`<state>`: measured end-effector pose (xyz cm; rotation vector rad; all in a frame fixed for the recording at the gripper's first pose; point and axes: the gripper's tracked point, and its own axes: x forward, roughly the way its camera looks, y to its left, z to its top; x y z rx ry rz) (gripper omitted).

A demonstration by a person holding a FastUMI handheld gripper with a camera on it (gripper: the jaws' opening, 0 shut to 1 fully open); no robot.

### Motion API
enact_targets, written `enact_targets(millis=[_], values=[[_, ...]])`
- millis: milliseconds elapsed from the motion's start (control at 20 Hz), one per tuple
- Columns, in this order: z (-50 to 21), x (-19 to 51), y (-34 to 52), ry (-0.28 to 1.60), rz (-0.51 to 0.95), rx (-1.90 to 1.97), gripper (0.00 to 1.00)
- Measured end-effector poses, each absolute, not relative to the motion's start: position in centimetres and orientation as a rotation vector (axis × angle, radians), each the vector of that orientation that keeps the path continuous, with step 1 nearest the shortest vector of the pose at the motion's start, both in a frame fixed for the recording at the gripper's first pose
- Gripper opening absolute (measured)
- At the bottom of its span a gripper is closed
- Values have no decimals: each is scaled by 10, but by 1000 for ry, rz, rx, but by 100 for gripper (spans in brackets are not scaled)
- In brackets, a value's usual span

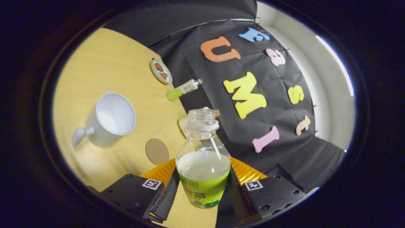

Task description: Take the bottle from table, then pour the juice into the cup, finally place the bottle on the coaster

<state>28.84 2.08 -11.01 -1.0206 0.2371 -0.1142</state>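
The jaws pinch the clear plastic bottle with a green label [202, 164] from both sides; it is uncapped and partly filled with pale juice. At ten o'clock from it on the light wooden tabletop [104, 63] lies a round brown coaster [157, 151], then the empty white handled cup [109, 118]. Toward eleven o'clock lie a small green tube [183, 90] and a small dish [161, 71].

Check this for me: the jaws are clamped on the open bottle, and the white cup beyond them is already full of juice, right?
Not quite. The gripper view shows the white cup empty, with a bare white inside. The rest holds: the gripper is clamped on the open bottle, liquid inside it.
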Motion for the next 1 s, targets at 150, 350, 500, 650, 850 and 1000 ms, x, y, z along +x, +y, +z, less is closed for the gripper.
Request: enact_targets(millis=[150,350,500,650,850,1000], values=[[-98,286,23,241,-56,-830,80],[-72,280,29,228,21,-609,80],[-36,277,26,174,4,-441,80],[-2,280,21,124,-21,-285,80],[34,281,13,66,-59,-115,80],[51,283,18,30,-52,-88,80]])
